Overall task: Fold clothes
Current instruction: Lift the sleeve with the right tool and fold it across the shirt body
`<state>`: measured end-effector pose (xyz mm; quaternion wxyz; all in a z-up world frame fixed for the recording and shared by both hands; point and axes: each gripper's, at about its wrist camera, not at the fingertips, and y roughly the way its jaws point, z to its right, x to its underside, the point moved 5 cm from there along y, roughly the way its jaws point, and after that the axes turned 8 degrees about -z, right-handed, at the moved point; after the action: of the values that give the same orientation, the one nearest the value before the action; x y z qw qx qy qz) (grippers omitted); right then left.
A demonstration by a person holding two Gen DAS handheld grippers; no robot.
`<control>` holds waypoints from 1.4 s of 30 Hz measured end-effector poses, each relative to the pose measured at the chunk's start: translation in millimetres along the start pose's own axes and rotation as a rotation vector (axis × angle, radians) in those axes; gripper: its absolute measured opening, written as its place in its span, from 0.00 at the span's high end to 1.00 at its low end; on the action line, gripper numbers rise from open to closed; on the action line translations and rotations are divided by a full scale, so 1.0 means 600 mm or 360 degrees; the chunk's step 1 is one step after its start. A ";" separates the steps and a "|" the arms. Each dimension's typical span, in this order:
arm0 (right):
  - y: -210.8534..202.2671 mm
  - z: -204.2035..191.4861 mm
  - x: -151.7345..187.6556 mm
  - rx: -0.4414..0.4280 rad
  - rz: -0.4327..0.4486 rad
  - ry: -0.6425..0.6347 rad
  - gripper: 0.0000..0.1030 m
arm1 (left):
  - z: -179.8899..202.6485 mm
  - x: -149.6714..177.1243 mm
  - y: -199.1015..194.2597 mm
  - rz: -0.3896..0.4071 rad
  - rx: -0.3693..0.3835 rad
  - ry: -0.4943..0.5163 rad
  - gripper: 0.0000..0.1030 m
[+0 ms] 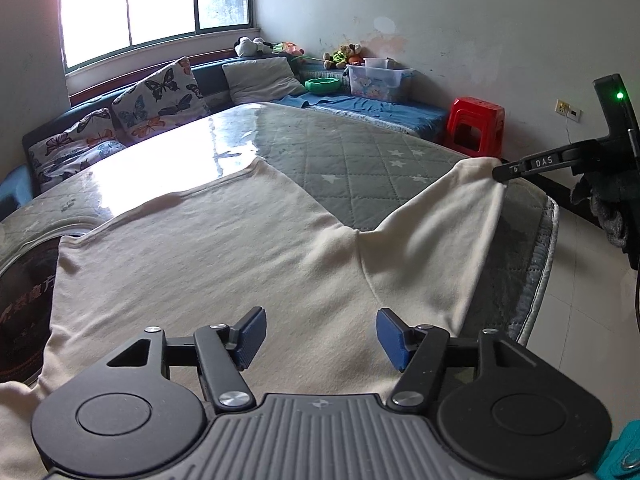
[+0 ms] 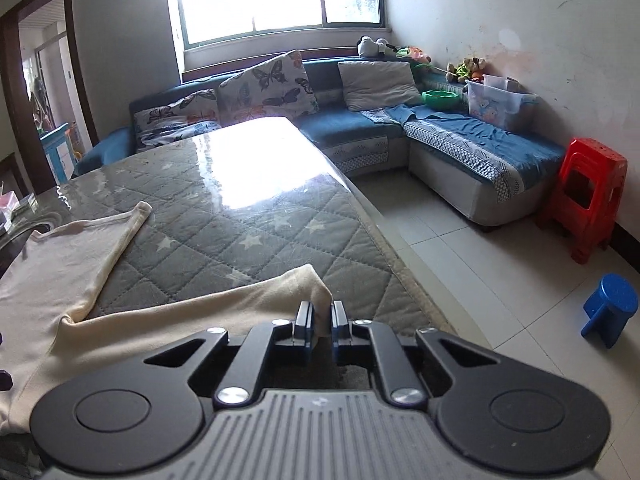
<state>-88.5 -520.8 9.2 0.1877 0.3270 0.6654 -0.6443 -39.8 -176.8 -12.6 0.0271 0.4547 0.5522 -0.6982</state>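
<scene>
A cream long-sleeved shirt [image 1: 208, 256] lies spread on the table with the grey quilted star-pattern cover [image 1: 352, 168]. My left gripper [image 1: 320, 336] is open, hovering just above the shirt's body near the shoulder, holding nothing. My right gripper [image 2: 320, 318] is shut on the end of the shirt's sleeve [image 2: 224, 304], near the table's right edge. The right gripper also shows in the left wrist view [image 1: 504, 172], pinching the sleeve cuff [image 1: 480, 168] and lifting it a little. The shirt's body [image 2: 68, 248] lies to the left in the right wrist view.
A blue corner sofa [image 2: 360, 128] with butterfly cushions [image 2: 264, 84] stands behind the table. A clear storage box [image 2: 496, 100] and soft toys sit on it. A red plastic stool [image 2: 584, 196] and a small blue stool [image 2: 610, 304] stand on the tiled floor at right.
</scene>
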 end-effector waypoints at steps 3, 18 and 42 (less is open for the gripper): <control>-0.007 -0.001 -0.006 -0.0019 0.0018 0.0019 0.93 | 0.000 -0.002 0.003 -0.0001 0.0006 0.0002 0.37; -0.150 -0.183 -0.121 -0.0289 0.0317 -0.0426 0.93 | -0.061 0.025 -0.046 0.0088 -0.0087 -0.0146 0.36; -0.082 -0.600 -0.009 -0.0829 -0.0013 -0.1343 0.87 | -0.159 0.123 -0.137 0.0144 -0.0274 -0.0435 0.34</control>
<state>-55.8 -166.7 84.7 0.5137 -0.0228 0.6716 -0.5334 -69.6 -34.8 1.8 0.1722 0.3760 0.5801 -0.7017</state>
